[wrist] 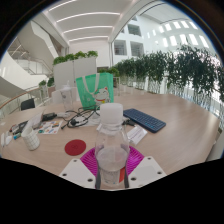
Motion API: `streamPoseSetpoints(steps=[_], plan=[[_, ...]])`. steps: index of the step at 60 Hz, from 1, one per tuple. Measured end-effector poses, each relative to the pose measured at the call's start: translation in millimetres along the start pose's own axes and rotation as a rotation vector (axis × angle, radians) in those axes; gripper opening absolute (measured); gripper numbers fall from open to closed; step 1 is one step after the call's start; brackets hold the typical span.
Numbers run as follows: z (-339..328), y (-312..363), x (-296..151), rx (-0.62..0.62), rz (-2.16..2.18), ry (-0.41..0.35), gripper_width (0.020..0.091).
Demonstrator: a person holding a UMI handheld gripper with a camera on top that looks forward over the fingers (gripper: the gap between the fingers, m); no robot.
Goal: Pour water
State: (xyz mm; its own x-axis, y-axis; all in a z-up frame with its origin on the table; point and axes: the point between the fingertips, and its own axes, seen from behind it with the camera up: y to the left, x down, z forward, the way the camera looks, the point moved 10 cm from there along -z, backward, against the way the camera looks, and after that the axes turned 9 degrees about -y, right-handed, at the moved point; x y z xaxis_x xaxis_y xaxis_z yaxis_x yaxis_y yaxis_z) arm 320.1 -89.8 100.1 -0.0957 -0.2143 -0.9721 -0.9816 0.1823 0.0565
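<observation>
My claw (pixel 112 170) grips the capped water bottle (pixel 111 140) above the tabletop (pixel 175 135); I should keep it upright until uncapped.

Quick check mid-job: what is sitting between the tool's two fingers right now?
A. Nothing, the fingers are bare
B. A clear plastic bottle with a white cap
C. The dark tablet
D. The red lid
B: the clear bottle with its white cap stands upright between the tool fingers, against the pink pads, while the red lid and dark tablet lie apart on the table.

Bright daylight from windows, fisheye-warped edges
</observation>
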Motion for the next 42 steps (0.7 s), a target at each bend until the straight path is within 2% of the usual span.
streamPoseSetpoints(steps=[9,18,26,31,35,36,41,42], plan=[[22,47,-91,-0.056,-0.231,-0.082,0.0319],[59,139,-158,-0.140,-0.811,-0.177,0.0315],[86,228,-150,-0.184,-1.382,-0.272,0.0314],[97,264,-125,-0.229,-1.711,-0.322,0.0315],[96,284,-110,-0.259,-2.010,-0.391,0.0316],[107,290,-113,-0.299,-2.082,-0.403,0.0315],[107,305,-105,-0.285,-2.390,-0.499,0.0316],[93,302,-104,-0.247,-2.433,-0.511,0.0316]])
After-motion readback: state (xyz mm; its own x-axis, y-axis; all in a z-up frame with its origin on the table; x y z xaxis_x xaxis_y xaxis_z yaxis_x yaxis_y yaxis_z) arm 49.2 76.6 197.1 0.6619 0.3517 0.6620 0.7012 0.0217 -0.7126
